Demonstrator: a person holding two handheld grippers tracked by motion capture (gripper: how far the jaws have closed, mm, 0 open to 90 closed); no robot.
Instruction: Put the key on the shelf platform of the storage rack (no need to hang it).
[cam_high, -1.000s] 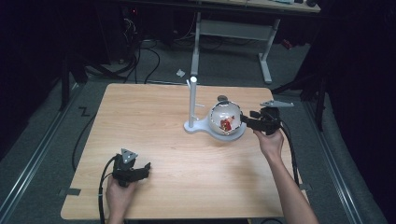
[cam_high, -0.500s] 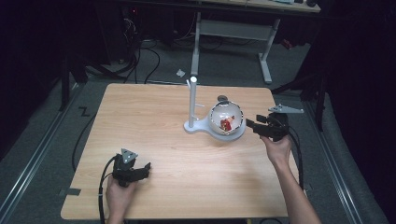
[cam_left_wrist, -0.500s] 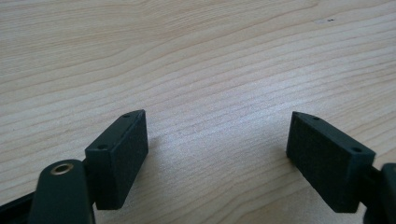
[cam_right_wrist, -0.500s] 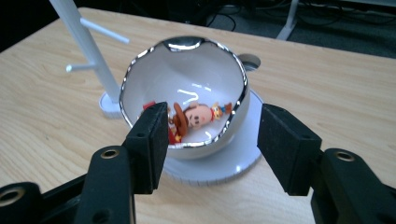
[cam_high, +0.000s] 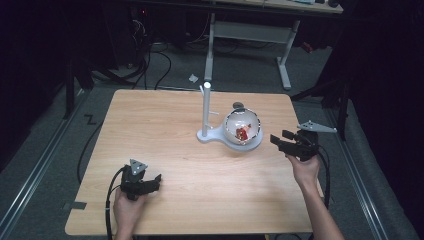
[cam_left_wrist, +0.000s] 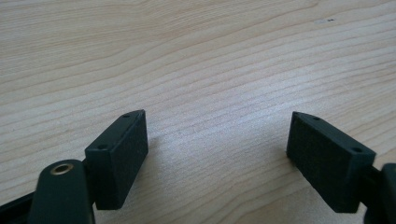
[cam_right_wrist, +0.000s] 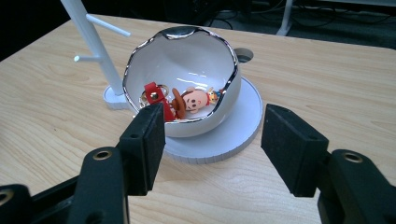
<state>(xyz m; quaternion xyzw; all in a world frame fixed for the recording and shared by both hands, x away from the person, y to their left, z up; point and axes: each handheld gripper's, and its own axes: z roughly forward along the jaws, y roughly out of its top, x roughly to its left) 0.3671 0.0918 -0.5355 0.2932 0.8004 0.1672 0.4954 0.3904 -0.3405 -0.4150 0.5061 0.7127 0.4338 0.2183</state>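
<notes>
Right gripper had backed away from the bowl.
Its jaws stood wide and empty; the keychain lay inside the bowl on the bench. Left gripper rested, jaws wide.

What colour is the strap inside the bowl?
Red strap, clearest in the right gripper view.
</notes>
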